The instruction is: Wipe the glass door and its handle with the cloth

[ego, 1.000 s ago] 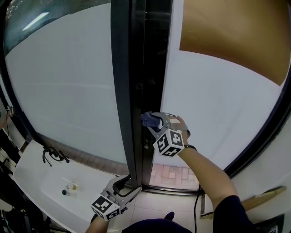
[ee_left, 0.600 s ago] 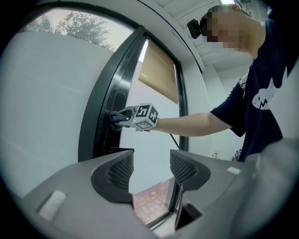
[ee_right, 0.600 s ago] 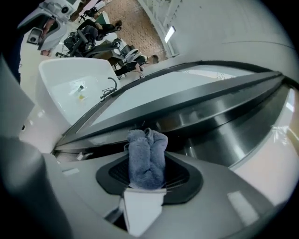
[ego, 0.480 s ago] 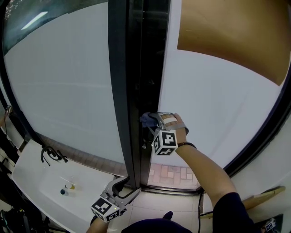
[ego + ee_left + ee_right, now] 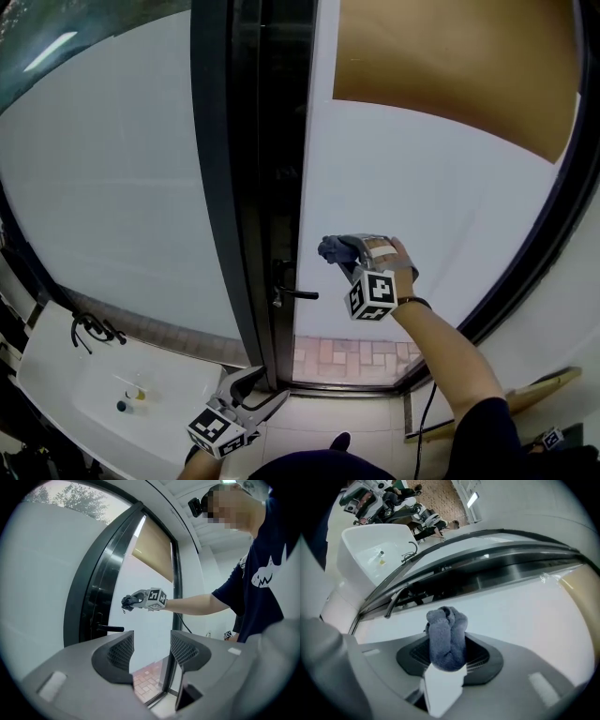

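My right gripper (image 5: pixel 339 254) is shut on a bunched blue-grey cloth (image 5: pixel 332 248), which it holds at the frosted glass door (image 5: pixel 441 197), just right of the door's edge. The dark lever handle (image 5: pixel 298 294) juts out below and left of the cloth, apart from it. In the right gripper view the cloth (image 5: pixel 447 625) stands up between the jaws, with the handle (image 5: pixel 393 603) beyond. My left gripper (image 5: pixel 262 386) hangs low near the floor, open and holding nothing. The left gripper view shows its spread jaws (image 5: pixel 151 644), the handle (image 5: pixel 110 628) and the cloth (image 5: pixel 127 602) farther off.
A dark door frame (image 5: pixel 230 187) runs top to bottom left of the pane. A white sink (image 5: pixel 66 370) with a black tap (image 5: pixel 89 328) stands at lower left. A tan blind (image 5: pixel 450 66) covers the pane's top. Brick paving (image 5: pixel 347 356) shows below the door.
My right gripper has carried the cloth to the right, off the door edge and handle and onto the pane; the handle now shows uncovered. The left gripper has stayed low.
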Available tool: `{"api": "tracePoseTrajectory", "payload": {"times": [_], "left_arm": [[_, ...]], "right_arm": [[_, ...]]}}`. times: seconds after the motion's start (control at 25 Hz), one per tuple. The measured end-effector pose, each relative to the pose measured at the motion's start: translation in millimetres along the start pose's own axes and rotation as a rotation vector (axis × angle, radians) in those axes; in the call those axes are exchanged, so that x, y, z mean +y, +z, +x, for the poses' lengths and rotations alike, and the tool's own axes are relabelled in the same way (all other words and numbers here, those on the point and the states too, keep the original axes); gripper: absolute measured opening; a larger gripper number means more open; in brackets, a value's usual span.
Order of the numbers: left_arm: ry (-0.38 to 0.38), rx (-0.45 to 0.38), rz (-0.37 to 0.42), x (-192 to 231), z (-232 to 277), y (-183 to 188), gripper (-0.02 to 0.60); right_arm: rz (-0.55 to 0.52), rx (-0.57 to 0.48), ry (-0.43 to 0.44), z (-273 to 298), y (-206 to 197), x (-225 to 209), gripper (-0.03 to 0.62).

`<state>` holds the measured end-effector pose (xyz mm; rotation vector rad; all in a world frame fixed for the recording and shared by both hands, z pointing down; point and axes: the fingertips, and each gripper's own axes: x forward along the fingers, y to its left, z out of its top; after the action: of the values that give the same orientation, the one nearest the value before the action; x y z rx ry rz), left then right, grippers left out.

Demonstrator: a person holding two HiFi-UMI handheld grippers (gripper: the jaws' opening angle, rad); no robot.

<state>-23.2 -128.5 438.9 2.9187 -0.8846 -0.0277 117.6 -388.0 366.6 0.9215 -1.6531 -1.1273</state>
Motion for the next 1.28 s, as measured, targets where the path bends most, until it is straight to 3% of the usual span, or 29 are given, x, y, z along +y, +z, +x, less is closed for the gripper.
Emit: {"api": "tracePoseTrajectory", "payload": {"times": [0.2,0.36,0.6,0.72,1.0,1.28], "left_arm": [[-0.03,0.005,0.003,-5.7,10.2,1.5,0.242],[-0.051,0.013,0.004,-9.3,15.3,0.2,0.242],[-0.06,0.01,0.004,-10.7,14.3,-3.4,0.242],[-0.043,0.02,0.0,-7.5,9.8,-1.8,0.242],[-0.013,0.014,-0.008,-1.5,0.4,-8.4,0.242],[0.037,0.014,-0.019,6.2,-11.8,-11.2,0.242]], "right_arm": [[0.111,0.08,-0.02,-34.2,-66.1,-6.8,0.16],[0.121,0.151,-0.045,-56.1,-107.6,-8.2,0.16],[0.152,0.218,-0.071,-77.1,-139.5,-10.4,0.16],[0.167,0.161,-0.081,-80.1,-117.2,-13.1,0.158],[0.07,-0.054,-0.056,-34.5,4.6,-8.6,0.159],[-0.049,-0.079,0.031,26.1,60.7,18.5,0.159]]}}
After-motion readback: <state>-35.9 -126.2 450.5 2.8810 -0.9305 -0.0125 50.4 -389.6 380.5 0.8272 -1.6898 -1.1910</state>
